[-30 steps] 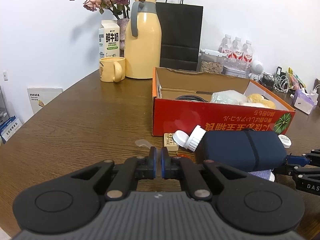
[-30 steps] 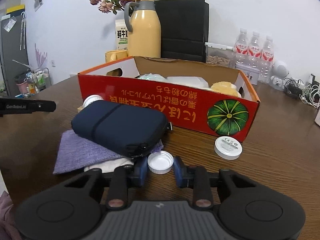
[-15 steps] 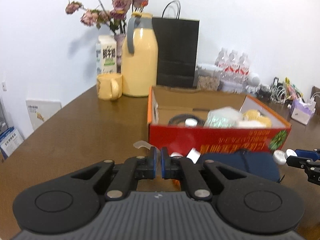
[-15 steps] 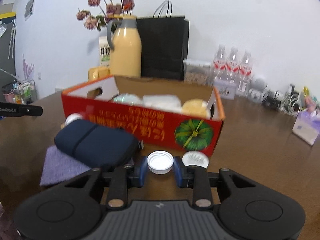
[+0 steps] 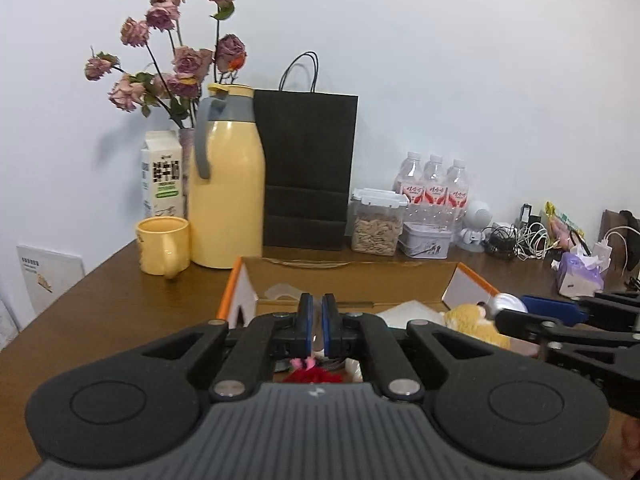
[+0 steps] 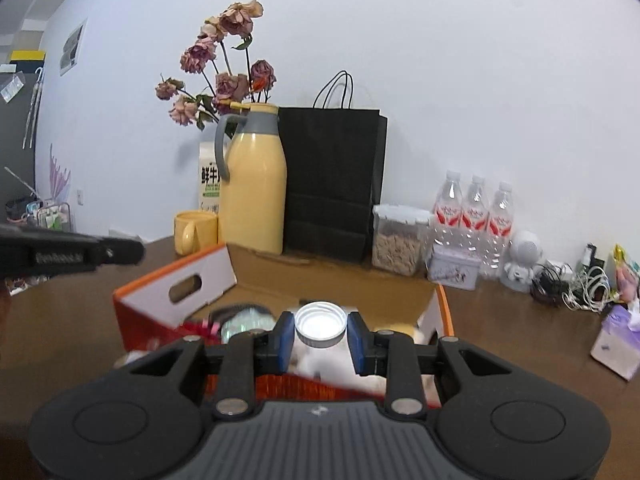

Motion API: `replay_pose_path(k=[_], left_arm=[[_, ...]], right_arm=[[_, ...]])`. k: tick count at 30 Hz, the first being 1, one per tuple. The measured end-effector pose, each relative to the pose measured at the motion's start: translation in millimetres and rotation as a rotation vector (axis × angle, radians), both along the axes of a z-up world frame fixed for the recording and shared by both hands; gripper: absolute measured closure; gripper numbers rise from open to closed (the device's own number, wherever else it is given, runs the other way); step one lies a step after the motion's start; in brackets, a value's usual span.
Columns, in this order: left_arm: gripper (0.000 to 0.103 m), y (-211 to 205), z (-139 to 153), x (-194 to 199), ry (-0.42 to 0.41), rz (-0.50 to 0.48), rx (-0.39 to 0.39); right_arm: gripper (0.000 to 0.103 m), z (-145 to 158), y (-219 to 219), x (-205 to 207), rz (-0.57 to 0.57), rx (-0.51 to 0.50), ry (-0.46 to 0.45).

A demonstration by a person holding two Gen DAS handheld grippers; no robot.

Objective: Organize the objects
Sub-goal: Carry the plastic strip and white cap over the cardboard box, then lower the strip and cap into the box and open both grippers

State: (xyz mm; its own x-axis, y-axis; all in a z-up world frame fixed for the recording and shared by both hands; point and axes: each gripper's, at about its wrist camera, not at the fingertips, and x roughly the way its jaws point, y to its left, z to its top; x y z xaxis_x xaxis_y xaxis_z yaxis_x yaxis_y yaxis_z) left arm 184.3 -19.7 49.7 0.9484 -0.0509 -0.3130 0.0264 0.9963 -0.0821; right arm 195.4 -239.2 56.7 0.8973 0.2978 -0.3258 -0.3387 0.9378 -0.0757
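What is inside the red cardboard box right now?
Inside the box: a yellow plush toy, a dark coiled item, red-and-pink decoration. Both tongs cover the rest.

Right gripper w/ white cap lifted off table, now over open red box. Left gripper also raised, moved fwd above box's near-left part, w/ clear plastic piece between its tips.

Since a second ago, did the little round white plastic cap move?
Yes. The round white plastic cap, pinched in the right gripper, rose off the brown wooden table and now hangs over the open red cardboard box, no longer in front of it.
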Motion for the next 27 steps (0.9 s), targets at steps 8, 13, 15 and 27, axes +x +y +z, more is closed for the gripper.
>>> replay_pose_path(k=[8, 13, 15, 27], left_arm=[[0.098, -10.5, -9.2, 57.0, 0.012, 0.036, -0.034], [0.098, -9.0, -21.3, 76.1, 0.045, 0.031, -0.047], [0.097, -12.8, -29.5, 76.3, 0.066, 0.014, -0.017], [0.071, -21.4, -37.5, 66.9, 0.061, -0.003, 0.034]], right_arm=[[0.076, -7.6, 5.8, 63.4, -0.078, 0.069, 0.020], [0.076, -31.1, 3.1, 76.2, -0.076, 0.070, 0.076], [0.076, -33.0, 3.4, 75.3, -0.074, 0.065, 0.077], [0.072, -43.9, 6.2, 72.8, -0.090, 0.028, 0.117]])
